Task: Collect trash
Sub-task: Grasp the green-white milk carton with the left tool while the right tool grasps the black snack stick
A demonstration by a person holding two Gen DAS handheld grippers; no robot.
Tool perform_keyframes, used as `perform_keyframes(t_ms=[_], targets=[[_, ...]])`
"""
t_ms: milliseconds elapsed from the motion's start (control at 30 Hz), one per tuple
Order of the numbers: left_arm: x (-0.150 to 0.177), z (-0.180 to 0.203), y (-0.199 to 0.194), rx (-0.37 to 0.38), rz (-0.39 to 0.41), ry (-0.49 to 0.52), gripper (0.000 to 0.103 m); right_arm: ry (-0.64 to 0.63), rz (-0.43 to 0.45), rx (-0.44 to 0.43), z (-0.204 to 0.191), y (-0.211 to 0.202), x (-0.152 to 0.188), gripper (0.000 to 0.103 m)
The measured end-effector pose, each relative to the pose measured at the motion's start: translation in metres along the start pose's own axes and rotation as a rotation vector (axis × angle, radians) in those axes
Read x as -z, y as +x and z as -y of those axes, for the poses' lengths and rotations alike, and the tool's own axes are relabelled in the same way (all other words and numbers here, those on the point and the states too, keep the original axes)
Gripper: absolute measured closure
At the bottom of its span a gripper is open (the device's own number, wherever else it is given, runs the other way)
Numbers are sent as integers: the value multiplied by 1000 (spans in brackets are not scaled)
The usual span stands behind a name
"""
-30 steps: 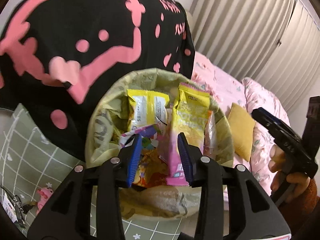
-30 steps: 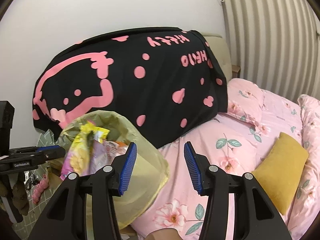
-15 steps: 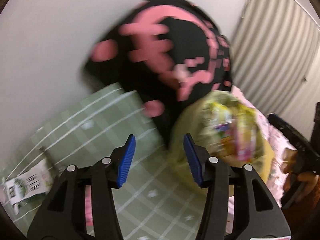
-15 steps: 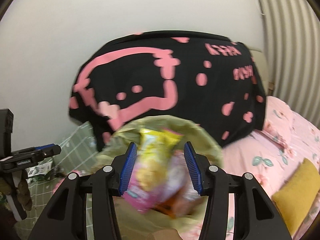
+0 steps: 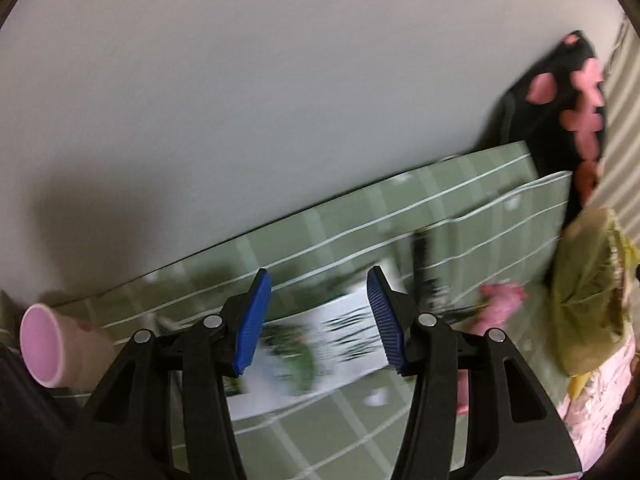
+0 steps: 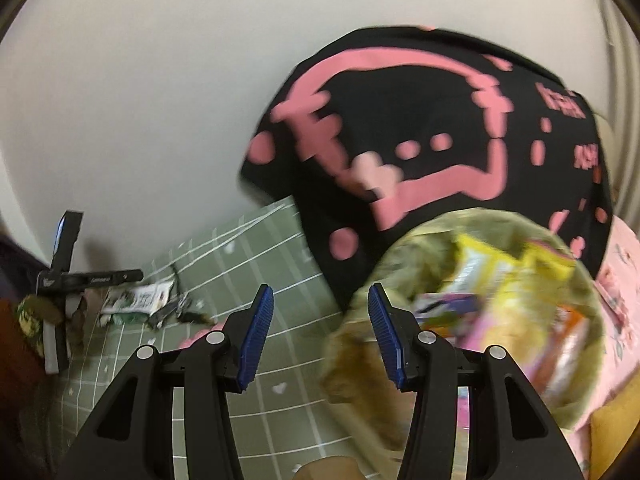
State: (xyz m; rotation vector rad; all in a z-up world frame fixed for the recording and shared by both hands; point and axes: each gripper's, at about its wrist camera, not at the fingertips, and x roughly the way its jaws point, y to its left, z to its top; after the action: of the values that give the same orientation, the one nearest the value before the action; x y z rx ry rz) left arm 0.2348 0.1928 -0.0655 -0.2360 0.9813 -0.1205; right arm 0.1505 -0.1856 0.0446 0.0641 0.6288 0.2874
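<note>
My left gripper (image 5: 318,322) is open and empty above a white and green wrapper (image 5: 320,344) that lies on the green checked tablecloth (image 5: 360,224). The same wrapper (image 6: 138,298) shows at the left in the right wrist view, just in front of the left gripper (image 6: 68,276). My right gripper (image 6: 318,336) is open and empty, beside the bin with a yellow-green bag (image 6: 400,276) full of snack wrappers (image 6: 500,280). The bin (image 5: 588,292) is at the right edge of the left wrist view.
A pink cup (image 5: 52,350) lies on its side at the table's left. A pink toy (image 5: 500,300) and dark bits lie near the wrapper. A black and pink blanket (image 6: 420,140) hangs behind the bin. A pink floral bed (image 6: 624,280) is at right.
Both grippers have swung left, away from the bin. The left one now looks at the wrapper on the table instead of into the bin. Both views are blurred by motion.
</note>
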Motion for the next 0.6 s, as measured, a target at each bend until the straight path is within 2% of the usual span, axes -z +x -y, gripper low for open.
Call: perform_keyframes(t_ms=[67, 167, 367, 467, 600], targets=[[7, -9, 3, 7, -29, -17, 56, -6, -34, -28, -11, 15, 1, 51], [22, -13, -2, 35, -46, -47, 56, -22, -92, -59, -25, 40, 3, 51], [69, -14, -34, 130, -35, -154, 56, -62, -223, -151, -68, 100, 12, 50], [84, -10, -54, 86, 8, -165, 55, -63, -266, -182, -94, 129, 18, 50], [101, -15, -80, 28, 85, -212, 52, -84, -257, -204, -135, 152, 23, 50]])
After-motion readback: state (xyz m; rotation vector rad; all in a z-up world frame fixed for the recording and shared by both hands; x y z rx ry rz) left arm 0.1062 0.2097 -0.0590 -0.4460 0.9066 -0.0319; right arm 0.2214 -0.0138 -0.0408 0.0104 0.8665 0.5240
